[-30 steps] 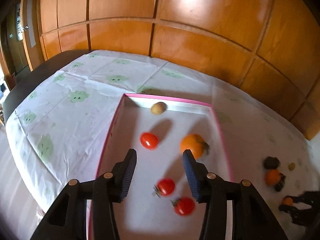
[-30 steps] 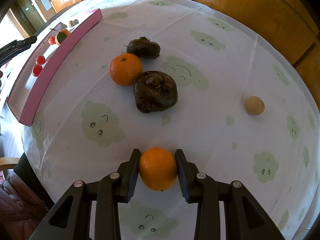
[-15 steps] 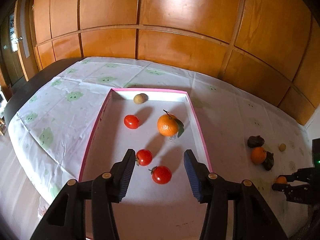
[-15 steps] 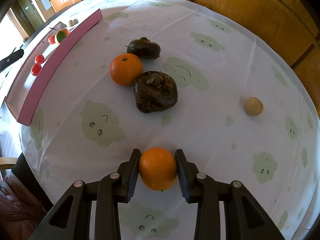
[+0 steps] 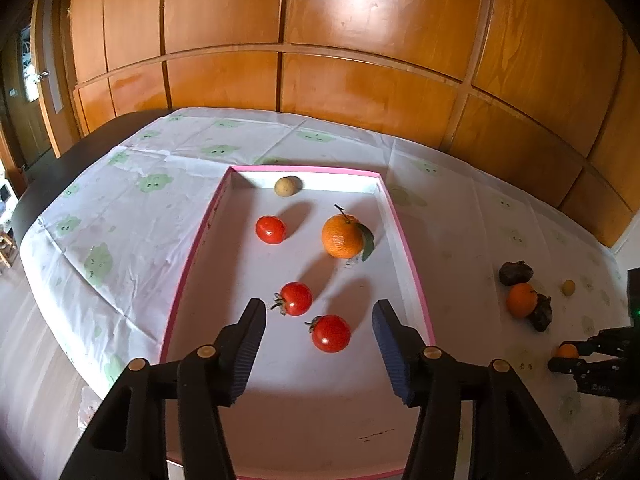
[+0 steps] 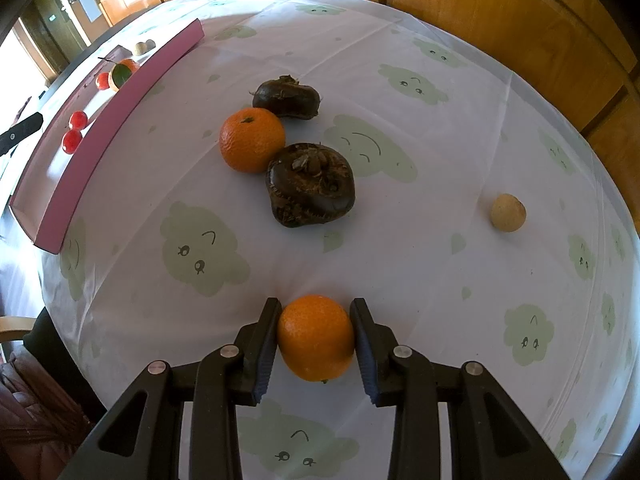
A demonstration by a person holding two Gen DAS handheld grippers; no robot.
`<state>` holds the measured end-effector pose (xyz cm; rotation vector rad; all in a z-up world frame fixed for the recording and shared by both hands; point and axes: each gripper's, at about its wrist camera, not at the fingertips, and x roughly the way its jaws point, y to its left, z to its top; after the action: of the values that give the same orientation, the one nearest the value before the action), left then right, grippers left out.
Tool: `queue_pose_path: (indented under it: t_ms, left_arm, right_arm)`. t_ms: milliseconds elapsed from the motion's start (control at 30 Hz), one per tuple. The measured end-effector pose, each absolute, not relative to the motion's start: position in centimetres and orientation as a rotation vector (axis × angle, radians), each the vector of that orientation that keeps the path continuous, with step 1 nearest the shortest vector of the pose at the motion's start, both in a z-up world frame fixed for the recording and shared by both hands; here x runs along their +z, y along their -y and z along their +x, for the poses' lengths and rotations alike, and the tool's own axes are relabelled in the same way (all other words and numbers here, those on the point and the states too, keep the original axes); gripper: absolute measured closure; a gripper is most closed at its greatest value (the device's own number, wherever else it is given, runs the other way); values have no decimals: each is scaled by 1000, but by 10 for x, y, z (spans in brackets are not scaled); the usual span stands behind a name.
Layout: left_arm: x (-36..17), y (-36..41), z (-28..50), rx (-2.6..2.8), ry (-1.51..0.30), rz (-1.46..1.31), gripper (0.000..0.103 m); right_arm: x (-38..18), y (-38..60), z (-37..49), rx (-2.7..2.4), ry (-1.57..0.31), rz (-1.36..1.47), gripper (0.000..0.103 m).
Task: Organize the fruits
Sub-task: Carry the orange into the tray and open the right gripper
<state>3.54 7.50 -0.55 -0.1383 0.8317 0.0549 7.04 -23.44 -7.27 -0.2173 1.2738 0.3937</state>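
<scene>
My right gripper point(image 6: 316, 312) is shut on an orange point(image 6: 315, 338) just above the tablecloth; it also shows far right in the left wrist view point(image 5: 568, 354). A second orange point(image 6: 252, 140) lies beyond it between two dark fruits point(image 6: 311, 184) point(image 6: 286, 98). A small tan fruit point(image 6: 508, 213) lies to the right. My left gripper point(image 5: 318, 320) is open and empty above the near part of the pink-rimmed tray point(image 5: 408, 240). The tray holds three tomatoes point(image 5: 330, 333) point(image 5: 295, 298) point(image 5: 271, 229), a leafed orange point(image 5: 342, 236) and a tan fruit point(image 5: 286, 186).
The table has a white cloth with green cloud faces point(image 6: 400, 80). Wood-panelled wall point(image 5: 320, 60) stands behind it. The tray's long pink side point(image 6: 120, 120) faces the loose fruits. The table edge curves near the right gripper; a chair point(image 6: 16, 328) is at lower left.
My left gripper has drawn back and risen from the tray, open, so more of the tray shows. The right gripper has stayed shut on its orange, barely moving.
</scene>
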Motion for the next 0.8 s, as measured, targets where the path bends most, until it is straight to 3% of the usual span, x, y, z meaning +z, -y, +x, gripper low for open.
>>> queue_pose_path:
  t_ms: [433, 800]
  left_arm:
    - [20, -103, 18, 248, -675, -38, 42]
    - [21, -114, 12, 265, -657, -43, 41]
  right_arm:
    - [-72, 233, 66, 385, -1261, -218, 67]
    - [-67, 231, 62, 372, -1252, -220, 68]
